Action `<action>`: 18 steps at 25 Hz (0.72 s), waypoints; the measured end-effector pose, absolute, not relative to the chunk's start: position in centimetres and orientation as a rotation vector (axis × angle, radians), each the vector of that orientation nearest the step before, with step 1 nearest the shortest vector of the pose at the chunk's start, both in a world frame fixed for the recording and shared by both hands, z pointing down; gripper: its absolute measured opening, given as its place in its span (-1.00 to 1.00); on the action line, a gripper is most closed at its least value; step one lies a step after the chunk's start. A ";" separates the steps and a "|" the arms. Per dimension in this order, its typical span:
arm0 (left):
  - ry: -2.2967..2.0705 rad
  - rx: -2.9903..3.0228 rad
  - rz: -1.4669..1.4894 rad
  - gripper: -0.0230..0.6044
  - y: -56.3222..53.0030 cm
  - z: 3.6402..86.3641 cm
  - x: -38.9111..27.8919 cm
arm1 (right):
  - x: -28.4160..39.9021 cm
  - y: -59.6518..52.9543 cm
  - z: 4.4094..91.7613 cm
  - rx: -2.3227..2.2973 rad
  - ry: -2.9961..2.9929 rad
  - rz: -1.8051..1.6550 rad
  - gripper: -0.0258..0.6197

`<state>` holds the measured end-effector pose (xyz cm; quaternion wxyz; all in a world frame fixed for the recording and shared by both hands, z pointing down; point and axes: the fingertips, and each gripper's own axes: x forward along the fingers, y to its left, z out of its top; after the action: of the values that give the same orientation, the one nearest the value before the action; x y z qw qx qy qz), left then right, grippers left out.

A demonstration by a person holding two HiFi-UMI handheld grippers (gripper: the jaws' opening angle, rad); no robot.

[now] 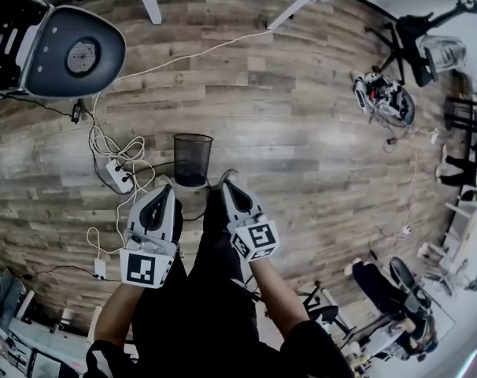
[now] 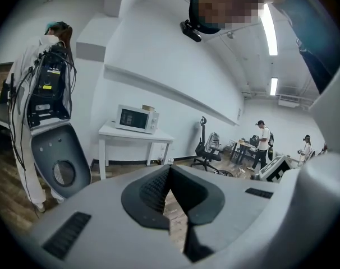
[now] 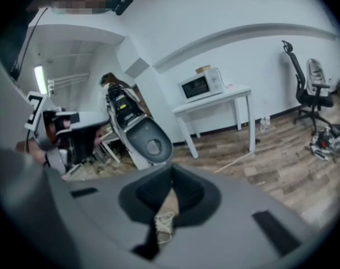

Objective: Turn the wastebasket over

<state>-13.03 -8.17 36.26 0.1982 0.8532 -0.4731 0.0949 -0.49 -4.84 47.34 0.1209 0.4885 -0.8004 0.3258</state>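
Wastebasket (image 1: 192, 160), black mesh, stands upright on the wood floor (image 1: 286, 132) with its open mouth up, just ahead of both claws and apart from them. The left claw (image 1: 170, 189) points toward its left side and the right claw (image 1: 225, 184) toward its right, each with its jaws closed tip to tip. Each claw's cube carries a black-and-white square marker. Left of the left claw lies a white power strip (image 1: 119, 174) among looped cables

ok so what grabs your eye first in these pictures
A black mesh wastebasket stands on the wood floor, just ahead of the left hand-held gripper and right hand-held gripper, both shut and empty. A tangle of white cables sprawls to its left.
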 end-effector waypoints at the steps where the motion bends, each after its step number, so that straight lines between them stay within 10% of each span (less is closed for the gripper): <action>1: -1.322 2.387 0.267 -0.82 -8.5 36.8 -12.8 | -0.5 -5.2 48.7 1.411 -2.325 0.965 -0.82; 18: -1.285 2.249 0.296 -0.82 -10.7 47.2 -13.3 | -3.3 -7.2 72.3 1.069 -2.156 0.959 -0.82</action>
<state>-13.33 -10.74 47.20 0.2642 0.8320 -0.4754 0.1094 -3.29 -7.24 72.32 0.2720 0.3971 -0.8009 0.3563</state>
